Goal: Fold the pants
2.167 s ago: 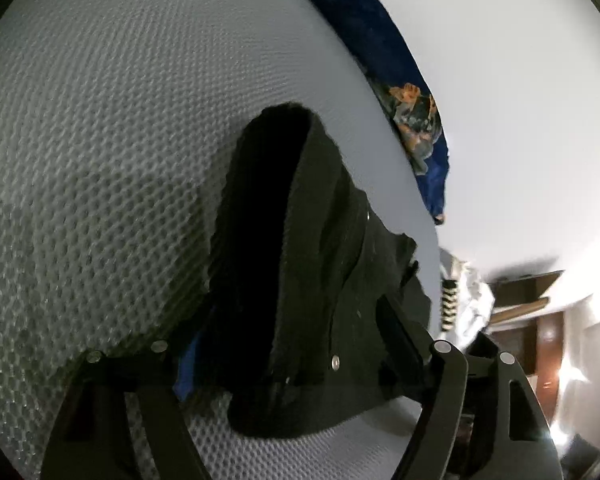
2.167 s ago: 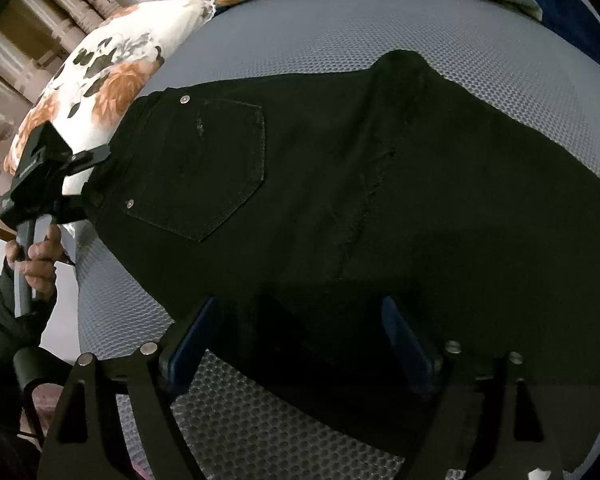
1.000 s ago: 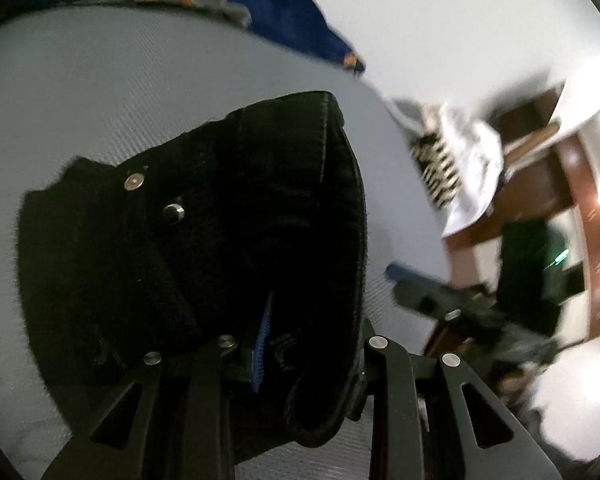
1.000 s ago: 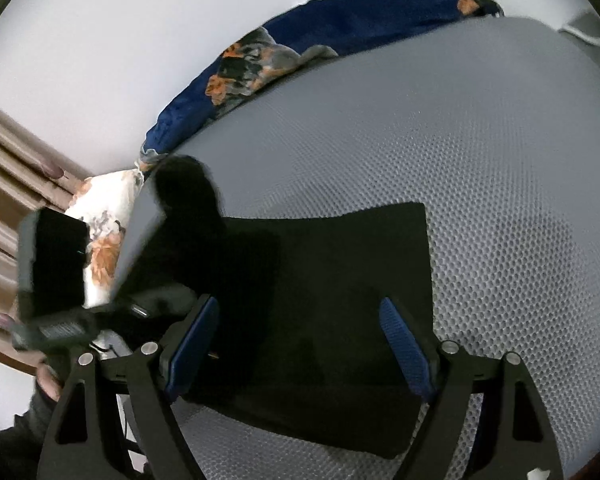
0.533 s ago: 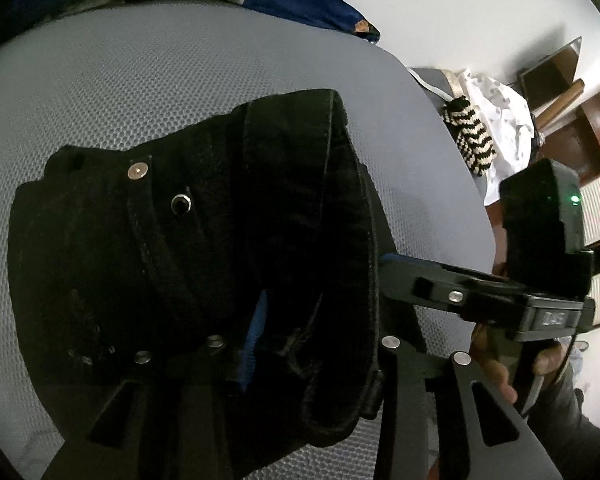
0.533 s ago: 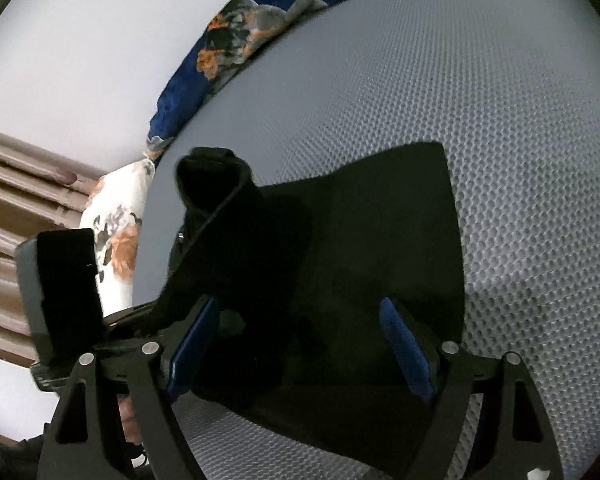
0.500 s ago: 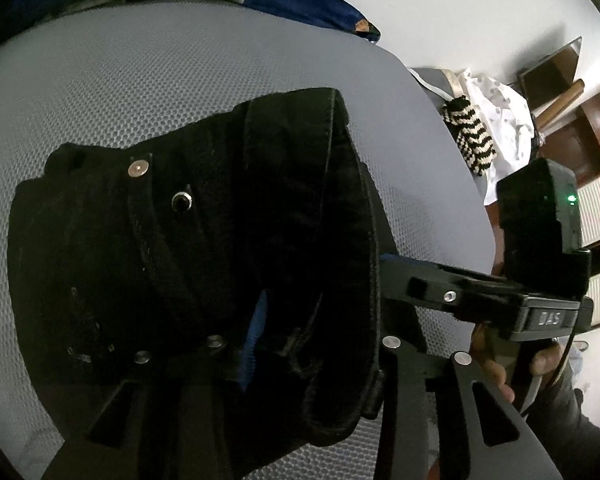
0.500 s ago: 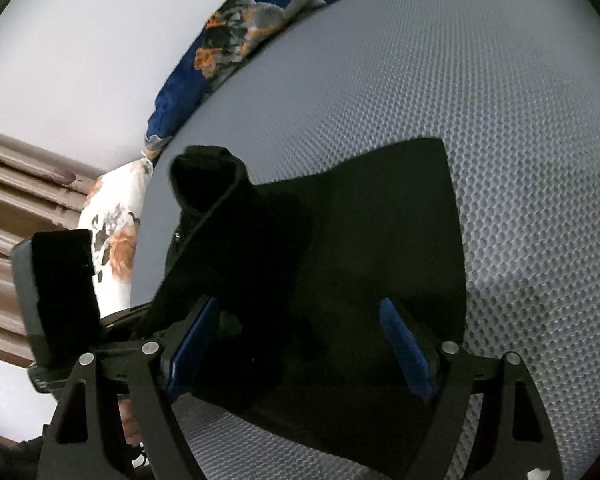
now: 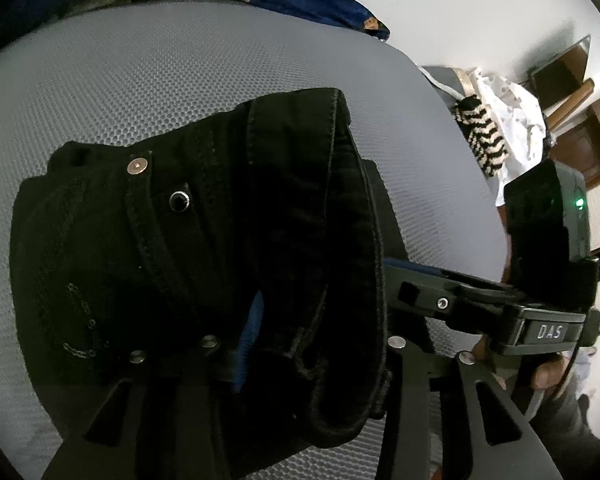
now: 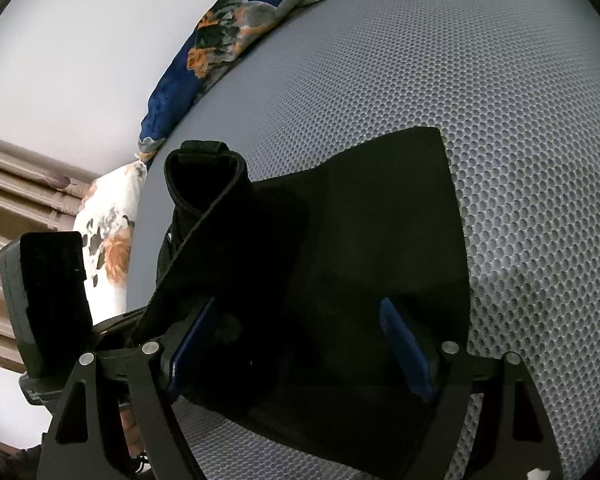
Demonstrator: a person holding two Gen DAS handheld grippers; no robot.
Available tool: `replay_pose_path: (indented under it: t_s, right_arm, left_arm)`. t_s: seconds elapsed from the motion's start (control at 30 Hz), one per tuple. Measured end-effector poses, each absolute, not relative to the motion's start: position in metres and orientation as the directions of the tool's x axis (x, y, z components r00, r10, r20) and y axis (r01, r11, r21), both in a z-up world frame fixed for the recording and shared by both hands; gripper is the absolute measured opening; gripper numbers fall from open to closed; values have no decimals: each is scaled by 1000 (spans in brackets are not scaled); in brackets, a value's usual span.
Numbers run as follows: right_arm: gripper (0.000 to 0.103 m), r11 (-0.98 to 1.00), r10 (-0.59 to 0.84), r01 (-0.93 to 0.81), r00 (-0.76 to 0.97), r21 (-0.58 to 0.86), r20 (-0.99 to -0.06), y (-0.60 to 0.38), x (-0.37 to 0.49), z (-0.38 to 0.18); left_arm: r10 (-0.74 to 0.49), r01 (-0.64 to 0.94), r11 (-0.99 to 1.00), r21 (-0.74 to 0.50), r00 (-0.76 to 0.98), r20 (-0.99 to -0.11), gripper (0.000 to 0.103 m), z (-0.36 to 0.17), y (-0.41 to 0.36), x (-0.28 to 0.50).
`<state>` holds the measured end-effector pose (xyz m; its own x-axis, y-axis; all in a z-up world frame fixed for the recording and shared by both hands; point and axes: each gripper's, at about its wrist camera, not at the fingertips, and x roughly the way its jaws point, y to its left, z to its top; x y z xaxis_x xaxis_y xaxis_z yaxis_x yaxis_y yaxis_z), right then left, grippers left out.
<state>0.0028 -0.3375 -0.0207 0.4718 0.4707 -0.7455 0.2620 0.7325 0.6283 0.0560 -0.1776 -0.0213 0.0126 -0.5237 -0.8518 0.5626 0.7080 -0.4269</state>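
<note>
Garment: black denim pants (image 9: 204,264), folded into a thick bundle on the grey honeycomb-mesh mattress (image 9: 148,64); waistband end lifted, lower layers flat on the mesh. In the right wrist view the same pants (image 10: 360,248) show a flat rectangular layer running to the far right and a raised, curled waistband at the near left.

Left tongs: left gripper (image 9: 300,360), jaws narrowed onto the bunched waistband; a sliver of blue pad shows between cloth folds. Apparently clamped on the waistband so that this end can be carried over the flat part.

Right tongs: right gripper (image 10: 296,344), jaws spread wide with both blue pads bare; it hangs over the flat layer. No cloth is visibly pinched. Likely placed to pin or steady the lower layers while the other end comes across.

Fastenings: metal rivet and dark button on the waistband, facing up in the left wrist view.

Stage, as judged: a late fold; waistband not yet laid down.

Risk, as judged: stiff layered denim may spring open on release.

Surroundings: blue floral blanket (image 10: 220,40) along the far edge; white floral pillow (image 10: 108,248) at the left; striped black-and-cream cloth (image 9: 482,136) off the right edge.
</note>
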Motion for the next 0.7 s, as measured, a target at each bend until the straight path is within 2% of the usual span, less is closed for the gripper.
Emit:
replay_pose_path:
  t_s: [0.33,0.37,0.4,0.47,0.57,0.7]
  right_arm:
    - [81,726,464,270,485,632,-741,-343,0,-20]
    - [81,725,465,271,486,634,-740,-343,-1,-20]
    - [81,725,465,270,487,634,-739,-344,-1,-20]
    - [78,726,462,273,487,632,-741,-344,-1,-21]
    - [78,716,460,289,489,635,-741,-348,-3,-24]
    - [77,707,473,286,489,647,-733,-351,-4,-25]
  left_arm:
    - [-491,599,713,-365,54,-870,53,-17,-179,45]
    - [-493,605,708,-364,55,-868,57,-16,-180,44]
    - [-499,616,698,-365,53,-865,68,-15,-180,42]
    - [-547,629,661,-410,30,-837,84,-8,-179,36]
    - [-574,676,627,-387,64,-816,87,10,-178,25]
    - [-594,649,640,-412,78,-801,87,22,-159,32]
